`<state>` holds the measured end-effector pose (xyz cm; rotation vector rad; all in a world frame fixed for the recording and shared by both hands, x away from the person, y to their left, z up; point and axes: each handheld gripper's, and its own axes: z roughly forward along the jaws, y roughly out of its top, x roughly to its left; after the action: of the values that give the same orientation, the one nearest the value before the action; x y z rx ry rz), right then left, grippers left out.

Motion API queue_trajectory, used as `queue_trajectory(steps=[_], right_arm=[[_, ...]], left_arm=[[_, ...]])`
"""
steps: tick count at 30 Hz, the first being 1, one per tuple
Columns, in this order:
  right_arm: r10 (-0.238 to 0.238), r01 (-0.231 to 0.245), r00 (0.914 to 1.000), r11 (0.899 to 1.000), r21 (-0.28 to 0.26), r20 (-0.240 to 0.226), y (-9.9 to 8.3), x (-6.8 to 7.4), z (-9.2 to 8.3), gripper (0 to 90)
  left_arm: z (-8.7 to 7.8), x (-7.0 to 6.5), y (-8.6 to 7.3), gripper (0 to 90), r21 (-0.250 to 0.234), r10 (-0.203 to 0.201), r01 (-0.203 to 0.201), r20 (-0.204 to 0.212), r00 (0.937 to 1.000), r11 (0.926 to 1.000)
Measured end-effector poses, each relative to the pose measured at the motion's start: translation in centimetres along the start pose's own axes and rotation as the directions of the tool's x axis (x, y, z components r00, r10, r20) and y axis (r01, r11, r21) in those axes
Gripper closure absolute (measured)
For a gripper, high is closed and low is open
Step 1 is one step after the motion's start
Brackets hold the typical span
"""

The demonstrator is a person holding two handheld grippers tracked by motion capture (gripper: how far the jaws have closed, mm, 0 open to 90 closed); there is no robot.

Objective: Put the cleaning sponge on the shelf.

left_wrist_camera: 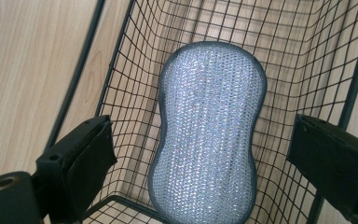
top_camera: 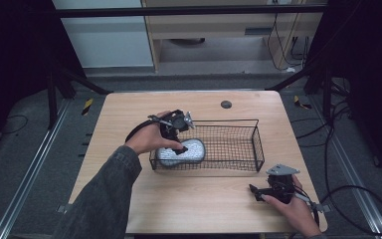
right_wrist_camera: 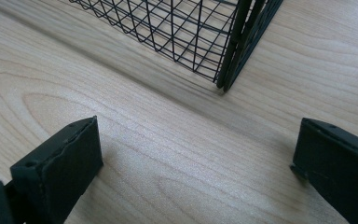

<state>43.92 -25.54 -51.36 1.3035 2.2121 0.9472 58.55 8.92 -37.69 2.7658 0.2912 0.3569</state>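
Since the sponge [left_wrist_camera: 208, 135] is already lying flat on the basket [top_camera: 255, 144] floor at its left end, nothing's clamped on it right now. The left gripper [top_camera: 179, 149] hangs right over it with jaws spread, one pad either side and neither touching. So if you ask me, the main risk is the exit: lift out crooked and a jaw could hook the wire wall or the near rim and drag the whole basket across the table [top_camera: 129, 107]. The sponge also looks like it leans slightly on the left wall, so a nudge could tip it up.

Right gripper [top_camera: 253, 189] sits on the table near the front right corner, jaws wide, nothing between them.

The left gripper view is the handy one here; it shows the gaps between pads and sponge, which the hand [top_camera: 146, 139] hides from the high view. The right gripper view gives you the basket's corner post from close up, well clear of that gripper. The high view shows where everything sits overall.
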Motion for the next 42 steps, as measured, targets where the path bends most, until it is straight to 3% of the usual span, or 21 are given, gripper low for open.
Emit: queue_trajectory(steps=[28, 42], right_arm=[[-0.001, 0.001, 1.0000, 1.000, 0.001, 0.001, 0.0, 0.0, 0.0, 1.3], [-0.001, 0.001, 1.0000, 1.000, 0.000, 0.001, 0.0, 0.0, 0.0, 1.3]], left_arm=[[-0.7, -1.1, 0.3, 6.8, -0.042, 0.004, -0.003, 0.012, 0.9999, 0.9991], [-1.2, -1.9, 0.2, 4.9, -0.087, -0.022, 0.023, 0.019, 0.9996, 0.9959]])
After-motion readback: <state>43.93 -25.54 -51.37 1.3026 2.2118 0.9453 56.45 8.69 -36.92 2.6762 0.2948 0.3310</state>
